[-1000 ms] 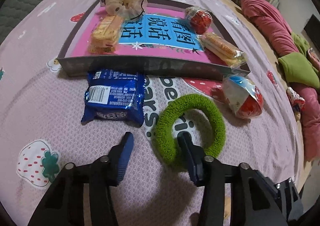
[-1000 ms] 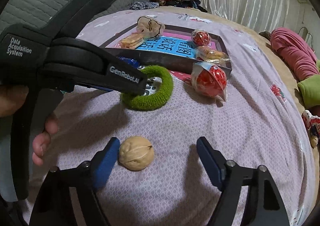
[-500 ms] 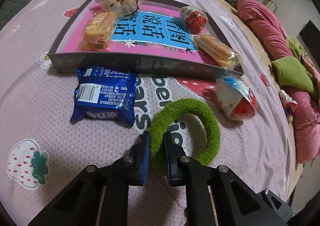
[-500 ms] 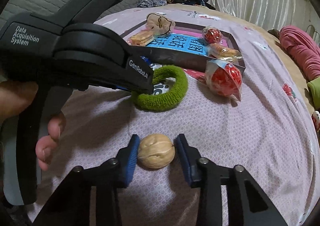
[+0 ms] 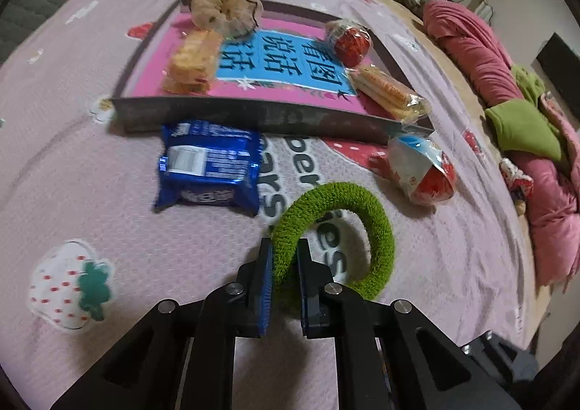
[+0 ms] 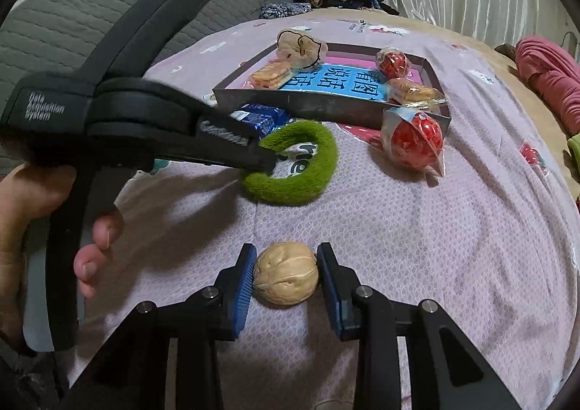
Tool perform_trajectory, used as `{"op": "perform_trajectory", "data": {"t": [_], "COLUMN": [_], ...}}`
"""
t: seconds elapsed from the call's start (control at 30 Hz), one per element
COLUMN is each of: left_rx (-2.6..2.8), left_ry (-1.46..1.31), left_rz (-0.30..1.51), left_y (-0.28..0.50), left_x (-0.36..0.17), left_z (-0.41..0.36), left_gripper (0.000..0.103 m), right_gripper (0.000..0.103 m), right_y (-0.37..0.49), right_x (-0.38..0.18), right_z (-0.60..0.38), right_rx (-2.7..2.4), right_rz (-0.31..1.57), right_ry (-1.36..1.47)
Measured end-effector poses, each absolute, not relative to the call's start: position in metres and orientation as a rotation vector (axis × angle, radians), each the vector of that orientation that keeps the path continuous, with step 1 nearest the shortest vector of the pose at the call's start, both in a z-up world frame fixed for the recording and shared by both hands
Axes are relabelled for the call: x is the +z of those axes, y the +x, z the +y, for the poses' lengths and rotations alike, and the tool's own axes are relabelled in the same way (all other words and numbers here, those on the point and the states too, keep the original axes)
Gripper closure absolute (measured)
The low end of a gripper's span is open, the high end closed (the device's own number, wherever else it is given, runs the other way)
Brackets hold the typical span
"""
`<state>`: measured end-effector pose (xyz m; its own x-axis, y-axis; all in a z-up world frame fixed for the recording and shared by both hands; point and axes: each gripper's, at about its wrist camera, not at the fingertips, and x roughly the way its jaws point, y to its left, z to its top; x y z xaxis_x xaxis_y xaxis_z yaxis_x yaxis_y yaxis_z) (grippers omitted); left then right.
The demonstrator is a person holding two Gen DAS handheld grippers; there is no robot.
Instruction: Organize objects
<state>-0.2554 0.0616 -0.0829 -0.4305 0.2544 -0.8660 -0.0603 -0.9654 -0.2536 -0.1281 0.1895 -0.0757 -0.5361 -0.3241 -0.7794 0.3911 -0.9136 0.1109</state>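
My left gripper (image 5: pixel 284 257) is shut on the near side of a fuzzy green hair ring (image 5: pixel 377 228), which is lifted a little off the pink bedspread. From the right wrist view the same green hair ring (image 6: pixel 308 174) hangs from the left gripper (image 6: pixel 266 160). My right gripper (image 6: pixel 286 265) is shut on a tan walnut (image 6: pixel 286 274), its blue pads pressing both sides. A shallow grey box (image 5: pixel 253 116) with a pink and blue bottom lies farther back and holds snack packs, a red ball and a beige scrunchie (image 5: pixel 221 11).
A blue biscuit pack (image 5: pixel 210 170) lies in front of the box. A wrapped red ball (image 5: pixel 424 170) sits to the right of it. Pink and green bedding (image 5: pixel 507 83) is piled along the bed's right edge. A hand (image 6: pixel 40 228) grips the left tool.
Both grippers went from open to shut, the left on the green ring and the right on the walnut. The ring's near side now rises off the bedspread.
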Motion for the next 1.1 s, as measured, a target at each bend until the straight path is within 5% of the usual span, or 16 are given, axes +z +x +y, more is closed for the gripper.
{"op": "perform_trajectory", "data": {"t": [1.1], "left_rx": [2.781], "left_ry": [-1.239], "left_rz": [-0.102], "left_y": [-0.17], "left_x": [0.027], "left_z": [0.028], "left_gripper": [0.091], "right_gripper": [0.068], "right_y": [-0.093], "right_x": [0.018], "right_z": [0.184], "right_rx": [-2.578], "right_rz": [0.157], "right_ry": [0.983]}}
